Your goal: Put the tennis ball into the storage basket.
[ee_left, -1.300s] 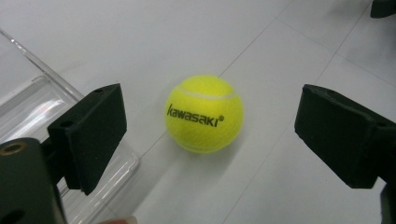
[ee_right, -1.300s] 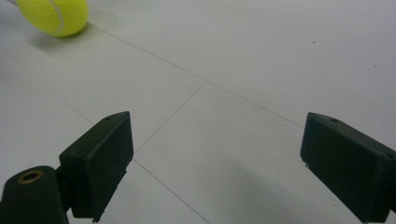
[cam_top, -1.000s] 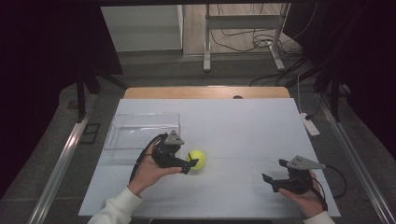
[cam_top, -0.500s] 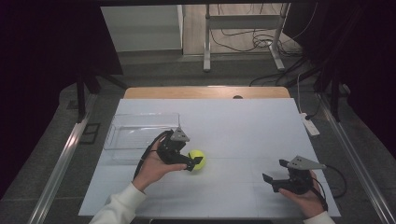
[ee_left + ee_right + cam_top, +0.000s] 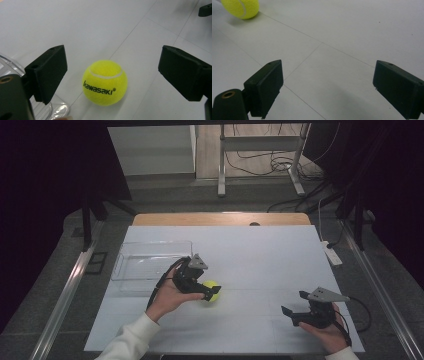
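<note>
High view: a yellow tennis ball lies on the white bench, left of the middle and nearer the front edge than the far one. The left gripper is at the ball from its left side, fingers spread to either side of it. A clear plastic tray stands near the bench's left edge, just behind that hand; nothing can be seen in it. The right gripper sits toward the front right corner, well apart from the ball, fingers wide apart and holding nothing.

Left gripper view: the ball carries the black word "kawasaki" with a registered mark. It rests on the bench between the two black fingers, which stand well clear of it on both sides. A curved edge of the clear tray shows at lower left.

Right gripper view: the fingers gape wide over bare bench, with the ball far off at the upper left.
</note>
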Demonstrator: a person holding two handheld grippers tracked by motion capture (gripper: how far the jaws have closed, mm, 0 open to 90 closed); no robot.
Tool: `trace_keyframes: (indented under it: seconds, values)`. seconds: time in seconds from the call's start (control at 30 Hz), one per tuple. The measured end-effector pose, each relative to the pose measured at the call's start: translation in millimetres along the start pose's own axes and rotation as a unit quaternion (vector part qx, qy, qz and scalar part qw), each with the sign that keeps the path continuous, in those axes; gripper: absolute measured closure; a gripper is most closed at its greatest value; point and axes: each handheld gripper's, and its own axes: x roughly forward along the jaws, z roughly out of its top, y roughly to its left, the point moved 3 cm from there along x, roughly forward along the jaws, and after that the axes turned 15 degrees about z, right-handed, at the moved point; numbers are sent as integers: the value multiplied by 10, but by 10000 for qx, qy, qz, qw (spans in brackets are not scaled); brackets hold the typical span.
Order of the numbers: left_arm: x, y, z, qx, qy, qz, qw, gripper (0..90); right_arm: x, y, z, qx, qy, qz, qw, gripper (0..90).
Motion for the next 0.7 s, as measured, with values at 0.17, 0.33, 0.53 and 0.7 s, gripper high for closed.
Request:
trace_keyframes:
  seconds: [0.17,0.33,0.53,0.7]
  values:
    - [29,-4,28,25,27,-18,10000,89,-1,0,0,0,0,-3,10000,95]
    - [63,-19,67,34,39,-57,10000,89,0,-2,-1,-1,0,-4,10000,95]
    - [100,-37,102,62,72,-98,9999,87,-4,-4,-2,-7,-8,-11,10000,95]
    - [125,-40,127,78,90,-116,9999,86,-9,-3,-4,7,-7,-3,10000,95]
